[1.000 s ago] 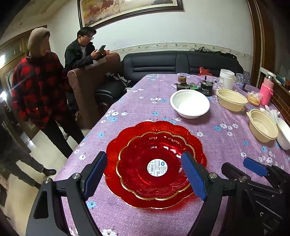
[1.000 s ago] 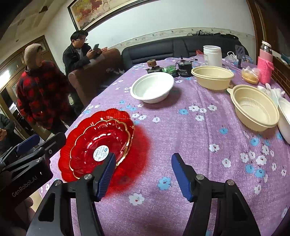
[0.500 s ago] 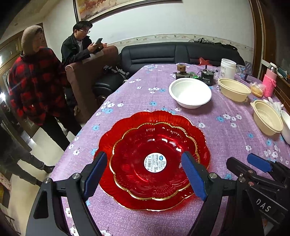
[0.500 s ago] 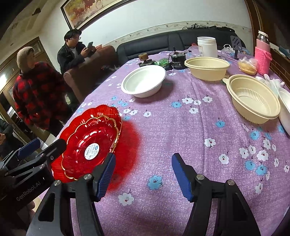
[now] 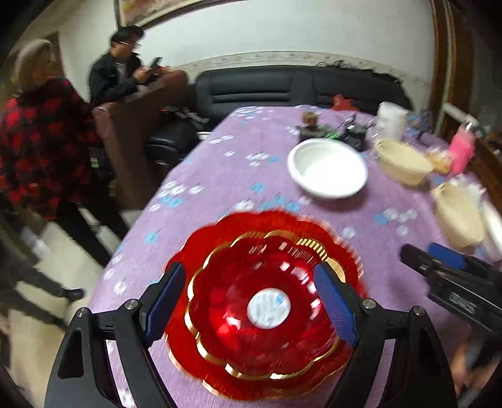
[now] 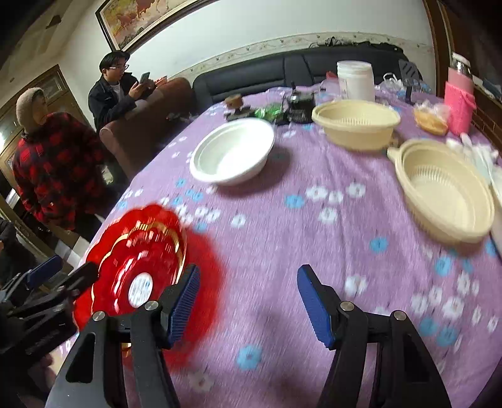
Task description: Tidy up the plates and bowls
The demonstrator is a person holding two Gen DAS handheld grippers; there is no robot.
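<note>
Red plates [image 5: 263, 310] already nested at the near left edge, bowls next. Left gripper [image 5: 251, 301] gaping over them, jaws just widened, nothing pinched. Right gripper [image 6: 248, 301] open, empty. Probably reaching far for white bowl [image 6: 232, 153].

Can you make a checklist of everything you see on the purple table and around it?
Surface: purple flowered tablecloth.
Job's things: small red plate stacked in large red plate; white bowl; two cream strainer bowls.
Clutter: white tub, pink bottle, bagged food.
Grippers: left gripper open over the plates; right gripper open, empty.
Cables: nothing seen.
Surroundings: black sofa, two people, framed painting.
</note>
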